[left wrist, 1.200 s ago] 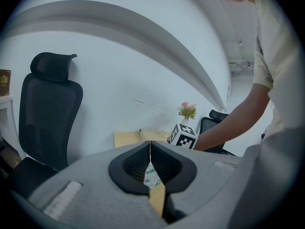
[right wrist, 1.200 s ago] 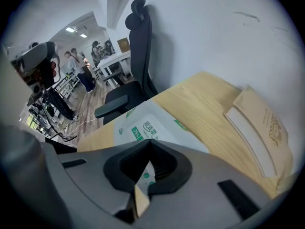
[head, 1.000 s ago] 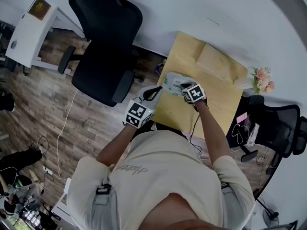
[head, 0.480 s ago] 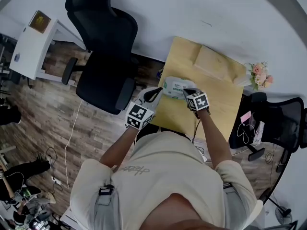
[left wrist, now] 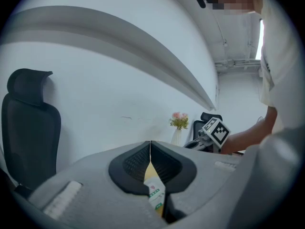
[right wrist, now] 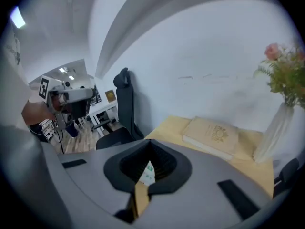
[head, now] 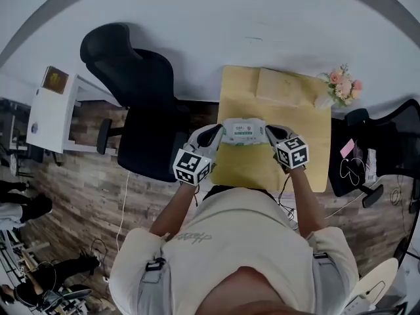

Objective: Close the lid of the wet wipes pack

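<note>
right claw [head: 268, 134] shifted, left claw [head: 219, 134], one pack [head: 243, 131] pinched

No wording is legible: the green label on the wet wipes pack [head: 243, 132] and the print on the shirt [head: 189, 237] are too small.

The table [head: 239, 107] top is pale wood, matt and smooth. The pack [head: 243, 131] is glossy plastic film with a printed label. On the table, the book [head: 282, 86] has a matt beige cover. Beside the table, the floor [head: 98, 189] is dark wood planks. The left gripper [left wrist: 150, 149] and the right gripper [right wrist: 150, 151] are matt grey plastic with black ribbed pads [left wrist: 136, 163].
</note>
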Motion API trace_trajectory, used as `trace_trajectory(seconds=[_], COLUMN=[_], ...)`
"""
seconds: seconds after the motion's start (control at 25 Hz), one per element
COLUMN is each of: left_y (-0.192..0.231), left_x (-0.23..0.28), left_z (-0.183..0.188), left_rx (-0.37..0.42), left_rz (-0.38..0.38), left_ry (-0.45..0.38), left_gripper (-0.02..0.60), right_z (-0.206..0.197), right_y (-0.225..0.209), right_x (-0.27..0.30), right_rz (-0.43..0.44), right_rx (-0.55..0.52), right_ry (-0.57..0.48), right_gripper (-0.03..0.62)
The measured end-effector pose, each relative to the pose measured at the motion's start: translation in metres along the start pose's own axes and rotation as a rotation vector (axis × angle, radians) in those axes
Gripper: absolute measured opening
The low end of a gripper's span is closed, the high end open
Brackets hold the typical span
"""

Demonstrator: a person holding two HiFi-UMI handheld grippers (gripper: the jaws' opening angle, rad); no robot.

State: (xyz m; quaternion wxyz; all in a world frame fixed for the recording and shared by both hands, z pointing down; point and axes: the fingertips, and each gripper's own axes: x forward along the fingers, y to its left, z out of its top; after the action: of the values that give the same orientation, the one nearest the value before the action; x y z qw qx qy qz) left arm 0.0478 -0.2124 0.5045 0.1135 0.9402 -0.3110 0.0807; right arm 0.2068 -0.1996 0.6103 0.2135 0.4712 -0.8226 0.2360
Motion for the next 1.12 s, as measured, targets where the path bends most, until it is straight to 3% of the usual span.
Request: trace_trajectory(seconds=[0.32,0.56,1.12], left_y=[-0.012,-0.020,-0.013], left_x=[0.015,0.019,0.004], left_z=[0.063,0.107,0.200], left_rx=[0.028,0.097,0.217], left_rz=[-0.062,-0.088,-0.043], left_ry=[-0.094,-0.153,-0.327], left_gripper=[0.018,0.018,0.018], right_z=[0.074,0.125,0.197], right_y=[-0.003,0.001,0.011], right_x=[-0.076,-0.122,-0.171], right_rz=[-0.059,-0.097,-0.181], right_rx=[-0.022,-0.080,-0.189], right_ry=[-0.238,-0.383,-0.538], right_gripper=[0.002,0.002,0.002])
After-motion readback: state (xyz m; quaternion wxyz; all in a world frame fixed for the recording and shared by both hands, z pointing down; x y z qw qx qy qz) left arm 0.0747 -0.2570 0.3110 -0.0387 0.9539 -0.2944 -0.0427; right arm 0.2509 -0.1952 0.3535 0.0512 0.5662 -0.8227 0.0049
